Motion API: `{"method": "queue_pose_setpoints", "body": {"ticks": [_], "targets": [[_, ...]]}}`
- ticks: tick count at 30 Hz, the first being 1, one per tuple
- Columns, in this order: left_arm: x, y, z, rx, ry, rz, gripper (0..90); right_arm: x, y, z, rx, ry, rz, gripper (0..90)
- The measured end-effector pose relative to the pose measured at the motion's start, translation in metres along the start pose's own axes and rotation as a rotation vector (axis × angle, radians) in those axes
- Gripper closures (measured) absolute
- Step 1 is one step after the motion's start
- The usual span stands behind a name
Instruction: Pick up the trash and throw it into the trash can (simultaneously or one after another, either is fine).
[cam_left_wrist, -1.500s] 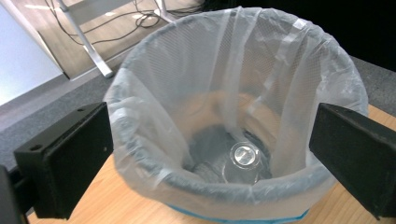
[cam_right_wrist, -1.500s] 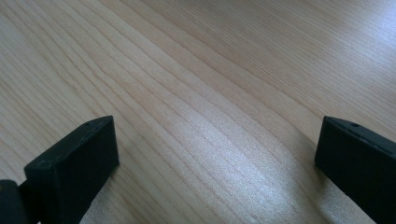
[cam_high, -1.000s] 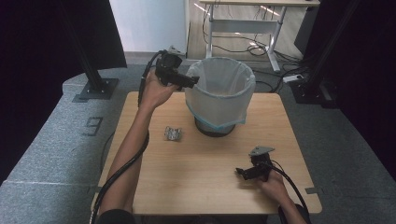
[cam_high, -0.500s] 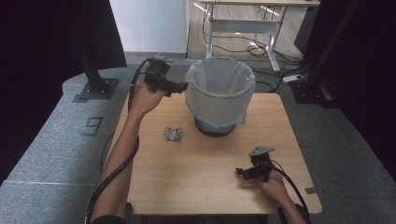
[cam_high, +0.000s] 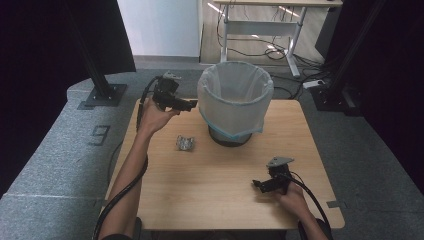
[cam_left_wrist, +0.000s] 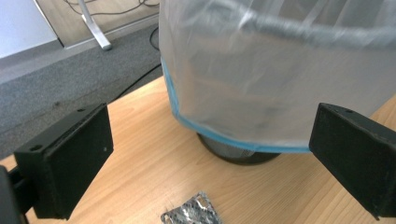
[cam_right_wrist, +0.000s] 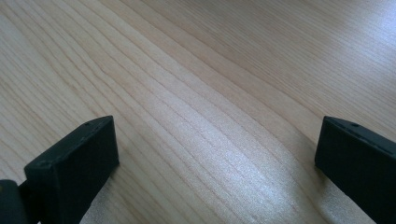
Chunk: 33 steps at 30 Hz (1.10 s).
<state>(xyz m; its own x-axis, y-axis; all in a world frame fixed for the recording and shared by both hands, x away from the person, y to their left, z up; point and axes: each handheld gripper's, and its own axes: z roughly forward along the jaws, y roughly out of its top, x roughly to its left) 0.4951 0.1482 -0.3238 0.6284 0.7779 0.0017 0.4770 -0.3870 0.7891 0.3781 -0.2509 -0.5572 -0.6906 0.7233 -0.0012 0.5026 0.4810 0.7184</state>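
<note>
My left gripper (cam_high: 189, 105) hangs by the far left corner of the table (cam_high: 210, 200), jaws spread wide with nothing between them, aimed at the side of the lined bin (cam_high: 235, 102). In the left gripper view the bin's plastic liner (cam_left_wrist: 280, 84) looms from about eleven to three o'clock, and the crumpled foil wrapper (cam_left_wrist: 192, 214) lies at six o'clock, just at the lower edge, apart from both jaws. From the high view that wrapper (cam_high: 185, 143) sits on bare wood at about eight o'clock from the bin's base, near it but not touching.

My right gripper (cam_high: 260, 184) rests low at the near right of the table, jaws also wide and empty, looking at plain wood grain (cam_right_wrist: 196, 107).

The risks, as I judge them: the wrapper is thin and flat, so if I come down too shallow my jaws may skate over it or push it along the table instead of closing on it. If I swing in from here without lifting clear, my left jaw could catch the loose liner and drag the light bin sideways. I can't tell from the blurred liner whether anything is already inside. A weak pinch could also let the foil slip out before the rim.
</note>
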Motion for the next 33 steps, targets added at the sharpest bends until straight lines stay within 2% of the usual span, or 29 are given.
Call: {"method": "queue_pose_setpoints", "body": {"ticks": [6, 12, 14, 23, 33], "targets": [[0.001, -0.018, 0.011, 0.014, 0.001, 0.01, 0.0, 0.0, 0.0, 0.0, 0.0, 0.0, 0.0, 0.0], [0.004, -0.036, 0.022, 0.014, -0.017, -0.003, 0.0, 0.0, 0.0, 0.0, 0.002, 0.0, 0.003, 0.0], [0.006, -0.046, 0.027, 0.014, -0.014, -0.015, 0.0, 0.0, 0.0, 0.0, 0.0, -0.001, 0.002, 0.0], [0.008, -0.069, 0.043, 0.016, -0.018, -0.024, 0.0, 0.0, 0.0, 0.0, 0.001, -0.001, 0.002, 0.0], [0.007, -0.097, 0.07, 0.045, 0.0, -0.028, 0.0, 0.0, 0.0, 0.0, 0.003, 0.0, 0.002, 0.0]]}}
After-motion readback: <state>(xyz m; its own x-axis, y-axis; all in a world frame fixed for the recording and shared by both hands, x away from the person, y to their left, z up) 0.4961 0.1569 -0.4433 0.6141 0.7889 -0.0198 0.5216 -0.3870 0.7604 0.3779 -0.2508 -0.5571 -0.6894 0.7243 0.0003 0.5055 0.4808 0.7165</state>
